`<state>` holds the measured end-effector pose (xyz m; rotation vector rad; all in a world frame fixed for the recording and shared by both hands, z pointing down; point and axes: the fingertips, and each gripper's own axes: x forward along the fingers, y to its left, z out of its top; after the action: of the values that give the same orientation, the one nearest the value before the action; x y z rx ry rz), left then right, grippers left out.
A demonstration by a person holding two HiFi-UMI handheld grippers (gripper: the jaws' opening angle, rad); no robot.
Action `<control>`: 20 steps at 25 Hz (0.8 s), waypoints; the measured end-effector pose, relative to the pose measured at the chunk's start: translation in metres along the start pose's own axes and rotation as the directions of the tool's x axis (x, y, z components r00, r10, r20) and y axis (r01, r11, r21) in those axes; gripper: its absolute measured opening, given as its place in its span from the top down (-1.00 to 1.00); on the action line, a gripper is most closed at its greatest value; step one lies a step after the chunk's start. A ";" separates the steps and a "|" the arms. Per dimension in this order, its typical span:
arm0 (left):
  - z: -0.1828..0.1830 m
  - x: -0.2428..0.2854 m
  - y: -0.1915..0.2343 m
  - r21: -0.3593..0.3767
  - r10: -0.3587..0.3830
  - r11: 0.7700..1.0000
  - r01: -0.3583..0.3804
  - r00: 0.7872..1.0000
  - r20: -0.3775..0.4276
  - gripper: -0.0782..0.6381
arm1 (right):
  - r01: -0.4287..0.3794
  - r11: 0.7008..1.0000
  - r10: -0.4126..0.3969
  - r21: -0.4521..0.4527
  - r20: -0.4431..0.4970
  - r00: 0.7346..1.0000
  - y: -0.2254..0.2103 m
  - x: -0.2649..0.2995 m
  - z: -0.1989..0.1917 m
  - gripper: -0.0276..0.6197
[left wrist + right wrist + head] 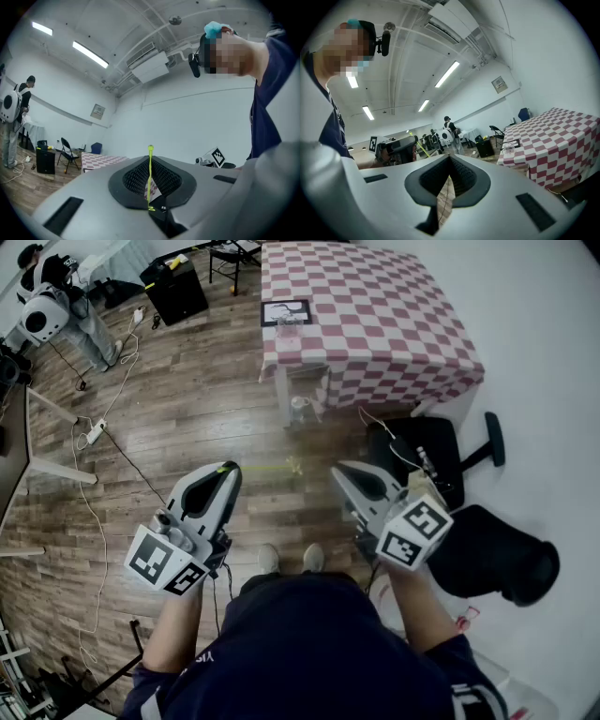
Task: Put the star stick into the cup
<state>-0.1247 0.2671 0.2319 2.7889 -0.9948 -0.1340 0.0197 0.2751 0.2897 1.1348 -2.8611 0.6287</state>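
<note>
Star stick held in the left gripper, cup far away on the bench

The left gripper (228, 468) is clenched on one end of the thin yellow-green star stick (267, 466), which points sideways over the wooden floor (187, 418). The right gripper (342, 470) is closed with nothing in it. The clear cup (288, 331) stands near the edge of the checkered bench (375, 324), well apart from both. I think the stick may turn or slip in such a narrow grip, and its long free end could knock the light cup over at the rim.
</note>
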 end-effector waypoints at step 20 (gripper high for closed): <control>-0.015 0.038 -0.031 -0.009 0.039 0.999 -0.039 0.999 -0.001 0.68 | -0.018 0.999 0.019 0.043 -0.027 0.999 -0.042 -0.032 -0.004 0.86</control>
<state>-0.0746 0.2683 0.2393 2.7598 -1.0452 -0.1322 0.0708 0.2701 0.3036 1.0974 -2.8520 0.7041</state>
